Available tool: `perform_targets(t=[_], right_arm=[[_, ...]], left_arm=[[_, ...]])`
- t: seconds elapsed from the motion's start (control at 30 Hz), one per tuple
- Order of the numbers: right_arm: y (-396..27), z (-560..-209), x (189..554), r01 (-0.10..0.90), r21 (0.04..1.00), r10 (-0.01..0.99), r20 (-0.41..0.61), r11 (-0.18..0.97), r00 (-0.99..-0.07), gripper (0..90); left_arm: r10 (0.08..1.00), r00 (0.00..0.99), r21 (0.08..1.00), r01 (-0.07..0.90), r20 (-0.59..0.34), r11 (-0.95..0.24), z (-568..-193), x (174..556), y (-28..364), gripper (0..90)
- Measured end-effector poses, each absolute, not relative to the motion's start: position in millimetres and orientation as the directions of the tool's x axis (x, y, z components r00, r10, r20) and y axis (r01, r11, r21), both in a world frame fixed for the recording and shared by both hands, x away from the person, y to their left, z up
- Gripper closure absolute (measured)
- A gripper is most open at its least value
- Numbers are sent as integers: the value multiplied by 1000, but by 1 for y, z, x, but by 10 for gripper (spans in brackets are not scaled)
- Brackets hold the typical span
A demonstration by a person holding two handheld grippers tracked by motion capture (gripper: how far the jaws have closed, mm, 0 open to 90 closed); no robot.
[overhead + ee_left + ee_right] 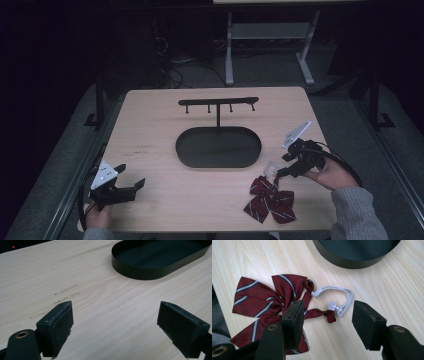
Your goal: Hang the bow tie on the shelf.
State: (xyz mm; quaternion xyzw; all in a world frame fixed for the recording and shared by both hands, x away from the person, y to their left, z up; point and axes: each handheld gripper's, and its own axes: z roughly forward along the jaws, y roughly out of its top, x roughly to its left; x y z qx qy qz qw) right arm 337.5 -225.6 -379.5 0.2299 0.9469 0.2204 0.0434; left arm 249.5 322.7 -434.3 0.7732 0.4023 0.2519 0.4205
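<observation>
Nothing is hung yet: the bow tie (269, 302) lies just before the tray (218, 147), right gripper (329, 315) spread over its loop (337, 298), left gripper (115, 327) spread, idle.

The bow tie (262, 302) at lower left is dark red with thin grey-white stripes; its loop (337, 298) is white. The tray (218, 147) is black, the table (150, 135) pale wood.
</observation>
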Motion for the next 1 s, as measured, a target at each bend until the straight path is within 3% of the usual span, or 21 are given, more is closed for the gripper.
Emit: perform_targets(t=[1.0], right_arm=[[-195, -401, 372, 420, 339, 431, 46, 842, -901, 470]], left_arm=[[831, 553, 856, 402, 54, -324, -434, 250, 323, 131]])
